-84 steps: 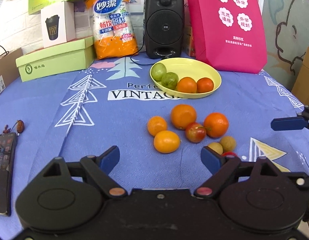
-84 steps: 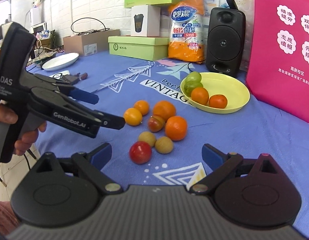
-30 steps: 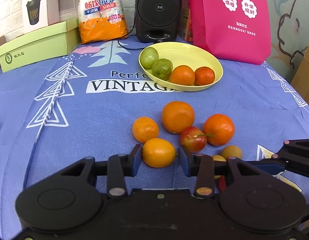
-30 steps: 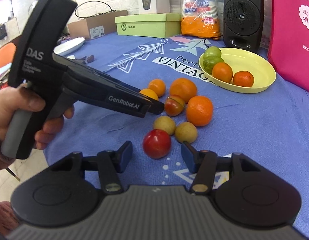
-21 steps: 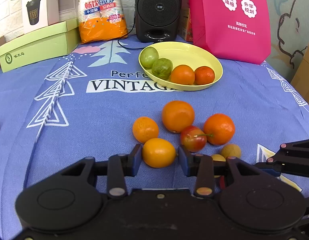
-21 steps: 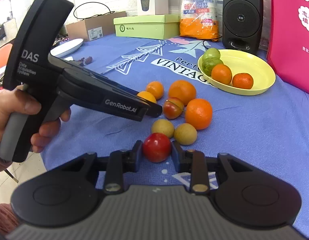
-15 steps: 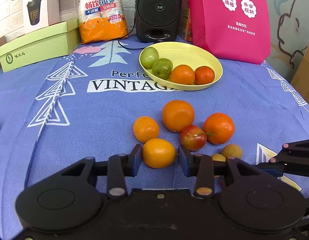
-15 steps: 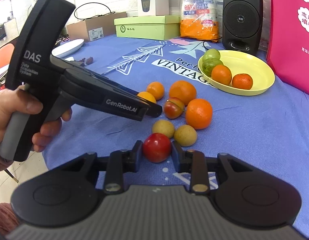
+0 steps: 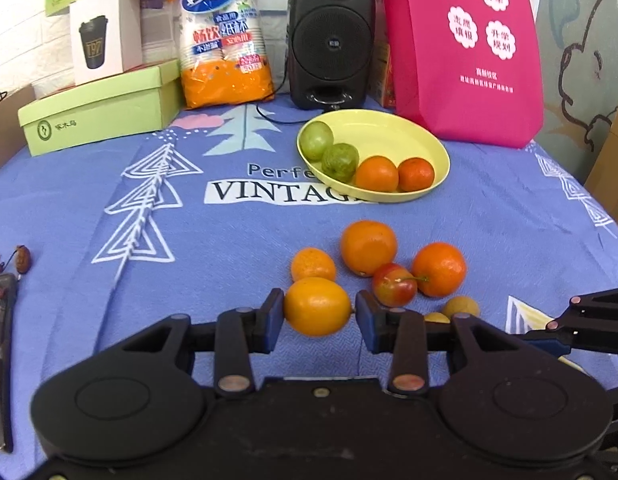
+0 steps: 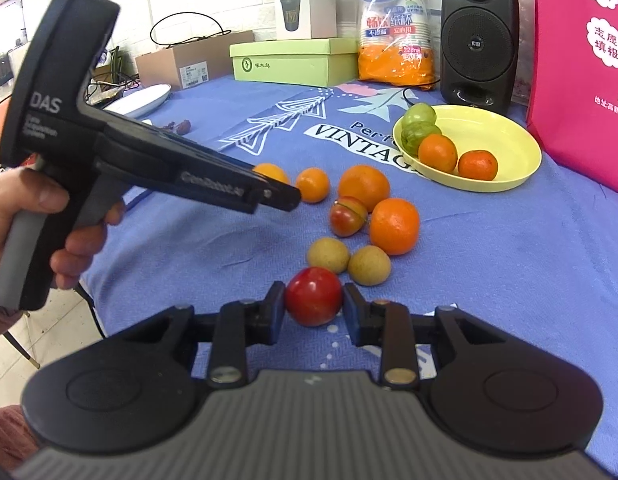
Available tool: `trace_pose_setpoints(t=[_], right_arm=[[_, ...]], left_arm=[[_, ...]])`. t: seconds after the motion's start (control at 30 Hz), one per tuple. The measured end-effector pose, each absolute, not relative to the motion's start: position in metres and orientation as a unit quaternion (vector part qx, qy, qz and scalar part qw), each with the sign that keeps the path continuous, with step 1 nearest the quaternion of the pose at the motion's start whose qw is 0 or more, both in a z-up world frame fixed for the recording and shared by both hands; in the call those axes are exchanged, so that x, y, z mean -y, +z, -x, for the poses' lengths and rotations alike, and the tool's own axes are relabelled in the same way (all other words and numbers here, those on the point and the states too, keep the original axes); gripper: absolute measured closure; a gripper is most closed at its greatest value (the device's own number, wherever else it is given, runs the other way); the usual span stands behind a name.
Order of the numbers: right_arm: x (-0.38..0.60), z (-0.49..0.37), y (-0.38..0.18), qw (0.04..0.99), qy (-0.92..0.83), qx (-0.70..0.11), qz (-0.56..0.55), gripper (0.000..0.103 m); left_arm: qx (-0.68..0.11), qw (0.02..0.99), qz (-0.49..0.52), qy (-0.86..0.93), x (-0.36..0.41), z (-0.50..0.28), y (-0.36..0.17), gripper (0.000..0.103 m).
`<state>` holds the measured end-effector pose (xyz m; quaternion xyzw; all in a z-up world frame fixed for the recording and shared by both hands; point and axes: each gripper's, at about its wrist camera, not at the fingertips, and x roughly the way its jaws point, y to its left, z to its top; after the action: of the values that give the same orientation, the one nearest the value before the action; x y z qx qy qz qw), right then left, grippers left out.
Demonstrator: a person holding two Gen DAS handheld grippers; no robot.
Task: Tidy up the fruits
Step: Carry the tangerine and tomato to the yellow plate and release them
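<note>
Left hand-held gripper (image 9: 317, 314) clamps a yellow-orange citrus (image 9: 317, 306); right hand-held gripper (image 10: 313, 306) clamps a red tomato (image 10: 313, 296), near the bench's (image 10: 529, 248) front edge; yellow plate (image 9: 393, 130) far right.

Yellow-orange citrus (image 9: 317, 306) gripped, red tomato (image 10: 313, 296) gripped

This looks like an office or school activity room pressed into use, not a kitchen. A table under a blue printed cloth (image 9: 109, 208) stands against a white brick wall. Behind the yellow plate (image 9: 393, 136) at the table's far edge are a black speaker (image 9: 329, 40), a pack of paper cups (image 9: 221, 40), a green shoebox (image 9: 97, 112), a white cup carton (image 9: 105, 36) and a pink printed tote bag (image 9: 465, 52). Left of the shoebox sits a cardboard box (image 10: 185, 64) with cables.
</note>
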<state>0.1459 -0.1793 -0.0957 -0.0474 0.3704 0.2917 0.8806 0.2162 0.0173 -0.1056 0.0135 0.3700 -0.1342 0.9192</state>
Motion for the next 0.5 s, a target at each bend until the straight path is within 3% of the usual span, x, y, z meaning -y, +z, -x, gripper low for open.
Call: trace_pose_setpoints(t=[0.5], right_arm=[[0.201,-0.135,-0.086,0.891,0.272,-0.361,0.037,0.073]], left_arm=[[-0.352,0.926,-0.011,-0.137,-0.03,-0.197,-0.085,0.065]])
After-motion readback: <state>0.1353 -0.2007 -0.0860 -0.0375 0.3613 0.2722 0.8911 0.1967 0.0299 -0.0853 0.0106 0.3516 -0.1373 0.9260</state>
